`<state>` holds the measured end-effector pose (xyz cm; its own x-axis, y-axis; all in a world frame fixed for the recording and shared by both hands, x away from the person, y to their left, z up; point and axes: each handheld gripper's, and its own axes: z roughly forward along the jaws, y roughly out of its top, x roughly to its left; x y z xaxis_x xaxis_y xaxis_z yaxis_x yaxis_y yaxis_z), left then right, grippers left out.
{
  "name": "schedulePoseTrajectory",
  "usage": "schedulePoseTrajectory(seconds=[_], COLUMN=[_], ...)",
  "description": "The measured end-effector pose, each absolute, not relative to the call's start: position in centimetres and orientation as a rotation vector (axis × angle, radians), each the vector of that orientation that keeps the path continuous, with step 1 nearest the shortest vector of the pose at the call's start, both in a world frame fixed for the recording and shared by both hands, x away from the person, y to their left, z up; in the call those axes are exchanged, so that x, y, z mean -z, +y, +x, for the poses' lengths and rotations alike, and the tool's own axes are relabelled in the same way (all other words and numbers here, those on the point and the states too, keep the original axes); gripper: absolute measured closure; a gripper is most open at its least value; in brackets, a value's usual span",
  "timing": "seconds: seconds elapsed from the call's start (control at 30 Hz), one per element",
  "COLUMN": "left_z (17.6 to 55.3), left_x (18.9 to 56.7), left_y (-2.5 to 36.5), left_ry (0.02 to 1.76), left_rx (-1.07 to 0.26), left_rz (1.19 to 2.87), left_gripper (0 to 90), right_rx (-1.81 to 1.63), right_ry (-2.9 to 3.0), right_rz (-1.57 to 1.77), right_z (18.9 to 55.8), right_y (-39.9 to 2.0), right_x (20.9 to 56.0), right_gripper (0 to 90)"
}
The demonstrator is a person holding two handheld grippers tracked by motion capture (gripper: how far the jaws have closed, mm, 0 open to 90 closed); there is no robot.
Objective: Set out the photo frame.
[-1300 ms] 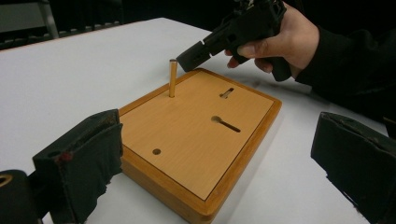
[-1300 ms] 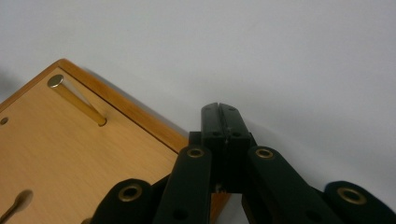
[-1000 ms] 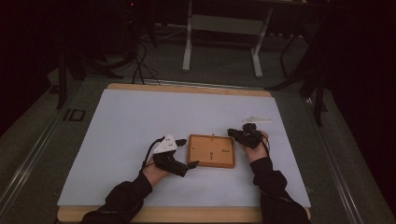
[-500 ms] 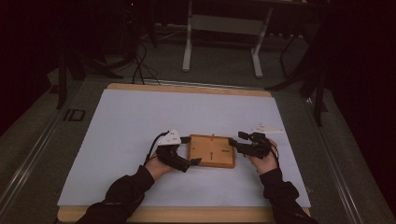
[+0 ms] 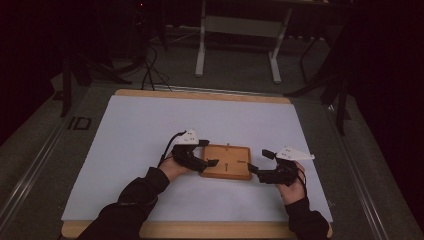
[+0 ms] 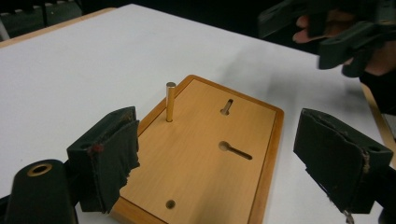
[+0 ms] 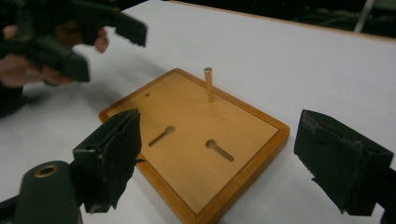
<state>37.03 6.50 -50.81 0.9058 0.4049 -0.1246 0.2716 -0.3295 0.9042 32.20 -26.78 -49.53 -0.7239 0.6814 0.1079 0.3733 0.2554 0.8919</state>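
Observation:
A flat wooden board (image 5: 235,170) lies on the white table top, with two keyhole slots, a small hole and a thin metal peg (image 6: 170,101) standing upright near its far edge. My left gripper (image 5: 209,153) is at the board's left end. Its jaws have just been closing a little, and they straddle the board's end (image 6: 205,154) without touching it. My right gripper (image 5: 260,161) is off the board's near right corner (image 7: 196,144). Its jaws have just been opening and stand wide, with the corner between them untouched. The peg (image 7: 208,84) stands free of both.
The white sheet (image 5: 150,130) covers a wood-edged table (image 5: 200,94). Metal stand legs (image 5: 202,45) and cables (image 5: 150,70) sit on the dark floor beyond the far edge. Both sleeved forearms come in from the near edge.
My right gripper has drawn back from the board's far right corner toward the person, and its jaws have spread apart. My left gripper has shifted slightly right, up against the board's left end.

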Motion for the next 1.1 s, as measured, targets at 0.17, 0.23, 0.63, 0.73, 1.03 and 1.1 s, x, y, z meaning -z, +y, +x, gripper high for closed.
schedulePoseTrajectory(seconds=[0.17, 0.23, 0.63, 0.73, 1.03, 1.1], left_z=[38.0, 38.4, 40.5, 40.9, 41.9, 42.1], left_x=[50.7, 50.6, 50.9, 51.2, 52.1, 52.2], left_y=[5.9, 5.6, 3.2, 2.6, 1.5, 1.3], left_ry=[0.493, 0.486, 0.474, 0.487, 0.456, 0.450], left_rx=[-0.146, -0.141, -0.162, -0.182, -0.180, -0.179], left_rz=[1.942, 1.953, 2.003, 2.010, 2.062, 2.071], left_gripper=[15.4, 15.5, 27.0, 35.0, 61.0, 64.4], right_rx=[-1.427, -1.426, -1.412, -1.429, -1.430, -1.436], right_ry=[2.219, 2.211, 2.211, 2.229, 2.234, 2.240], right_rz=[0.928, 0.920, 0.860, 0.894, 0.922, 0.920], right_z=[31.0, 30.4, 28.6, 28.3, 27.8, 27.8], right_y=[-27.4, -27.7, -28.7, -28.9, -28.9, -29.0], right_x=[49.5, 49.4, 49.3, 49.3, 49.5, 49.7], right_gripper=[15.6, 17.8, 16.4, 14.6, 11.4, 11.4])
